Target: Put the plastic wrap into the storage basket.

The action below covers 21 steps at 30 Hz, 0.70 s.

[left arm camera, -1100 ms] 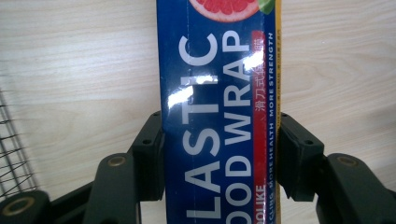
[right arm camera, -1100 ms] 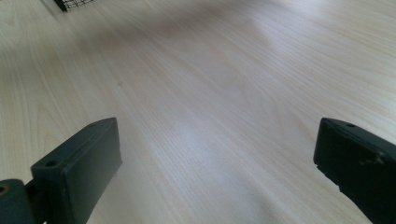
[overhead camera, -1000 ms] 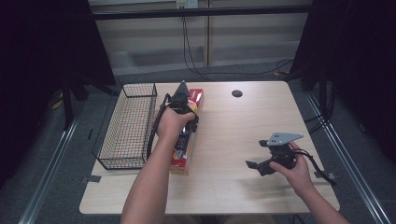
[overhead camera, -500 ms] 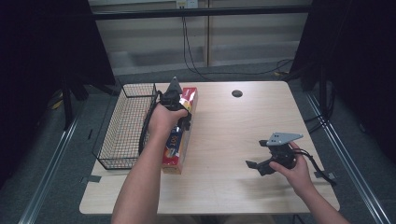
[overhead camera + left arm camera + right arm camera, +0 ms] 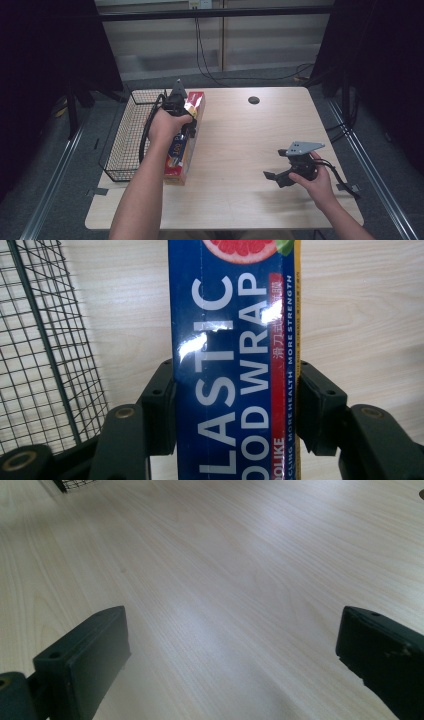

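- We have the left gripper point(image 5: 186, 131) clamped across the narrow width of the plastic wrap box point(image 5: 184, 150), jaws pressing both long sides; seen from the left gripper view, the box point(image 5: 235, 360) fills the gap between them.
- The box hangs lengthwise over the left part of the bench point(image 5: 240, 200), just beside the wire basket point(image 5: 122, 145). Whether its near end touches the wood, we cannot tell.
- The grip appears to sit toward the far end of a long box. We judge the free end could sag or swing if the hand turns fast, and the glossy card might slip between the jaws.
- The basket rim is close. If the box goes in at an angle, its end could catch the wire and lever out of the grip, or shove the basket along the bench.
- Squeezing harder to stop slip may dent the thin carton.
- The right gripper point(image 5: 272, 176) rests low over bare bench at the right, jaws wide and empty, well apart from the box, so it offers no support if the box tips.
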Each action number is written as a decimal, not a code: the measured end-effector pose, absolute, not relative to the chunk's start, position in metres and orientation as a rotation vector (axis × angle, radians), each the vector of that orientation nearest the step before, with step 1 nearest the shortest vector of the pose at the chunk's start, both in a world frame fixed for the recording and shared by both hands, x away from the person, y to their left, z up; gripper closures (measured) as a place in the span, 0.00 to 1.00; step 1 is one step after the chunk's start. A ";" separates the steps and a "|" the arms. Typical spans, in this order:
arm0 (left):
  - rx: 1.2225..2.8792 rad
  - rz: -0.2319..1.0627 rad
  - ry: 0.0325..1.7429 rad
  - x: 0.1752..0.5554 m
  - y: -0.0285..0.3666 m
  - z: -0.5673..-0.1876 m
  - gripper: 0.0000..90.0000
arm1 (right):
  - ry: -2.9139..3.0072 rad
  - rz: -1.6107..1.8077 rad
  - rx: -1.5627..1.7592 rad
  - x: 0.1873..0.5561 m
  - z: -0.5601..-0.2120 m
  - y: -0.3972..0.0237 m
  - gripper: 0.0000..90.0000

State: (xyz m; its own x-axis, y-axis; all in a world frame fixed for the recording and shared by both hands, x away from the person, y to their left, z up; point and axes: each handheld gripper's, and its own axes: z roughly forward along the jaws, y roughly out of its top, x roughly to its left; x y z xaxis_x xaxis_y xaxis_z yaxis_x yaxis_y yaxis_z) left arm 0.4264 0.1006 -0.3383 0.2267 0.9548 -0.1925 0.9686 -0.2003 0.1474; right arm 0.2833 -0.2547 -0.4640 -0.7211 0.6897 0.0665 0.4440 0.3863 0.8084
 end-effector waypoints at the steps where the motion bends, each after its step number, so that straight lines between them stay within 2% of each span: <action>1: 2.261 -0.083 1.816 0.426 0.102 -0.337 0.49 | 2.371 1.250 1.000 0.283 -0.464 -0.255 0.00; 21: 2.247 -0.066 1.836 0.423 0.126 -0.320 0.49 | 2.369 1.245 1.002 0.282 -0.463 -0.255 0.00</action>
